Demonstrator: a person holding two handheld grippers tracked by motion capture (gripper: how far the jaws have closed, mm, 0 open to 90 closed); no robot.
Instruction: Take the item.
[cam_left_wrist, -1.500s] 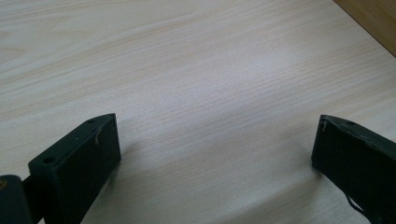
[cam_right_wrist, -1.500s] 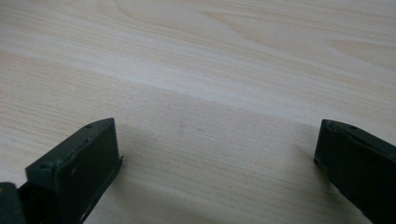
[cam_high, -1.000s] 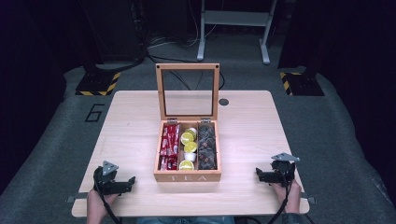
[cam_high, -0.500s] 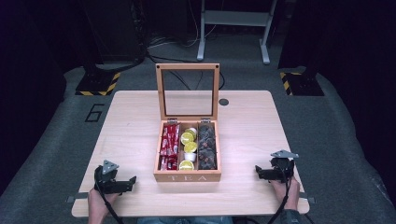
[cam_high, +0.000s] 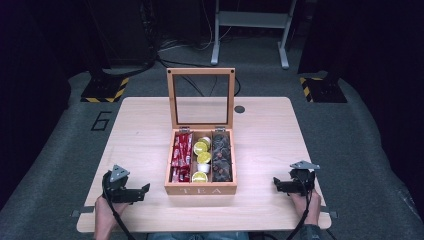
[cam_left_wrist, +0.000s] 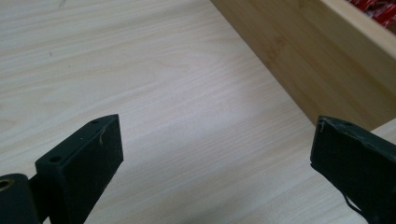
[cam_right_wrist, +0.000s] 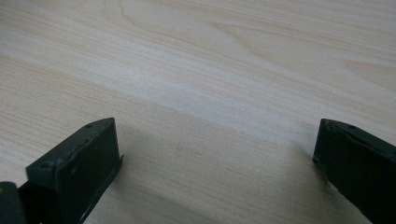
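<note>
Left gripper (cam_high: 142, 190) rests low over the near left part of the wooden table (cam_high: 140, 130), jaws wide apart with nothing between them; in the left gripper view (cam_left_wrist: 215, 154) bare tabletop lies between the jaws and the tea box's wooden side wall (cam_left_wrist: 299, 56) crosses the upper right. Right gripper (cam_high: 277, 184) sits near the right front edge, jaws likewise spread and empty (cam_right_wrist: 215, 154). Between the two grippers stands the wooden tea box (cam_high: 201, 187), glass-paned lid (cam_high: 201, 97) upright. Compartments: red packets (cam_high: 182, 155) left, yellow-topped pods (cam_high: 201, 159) middle, dark packets (cam_high: 221, 157) right.
</note>
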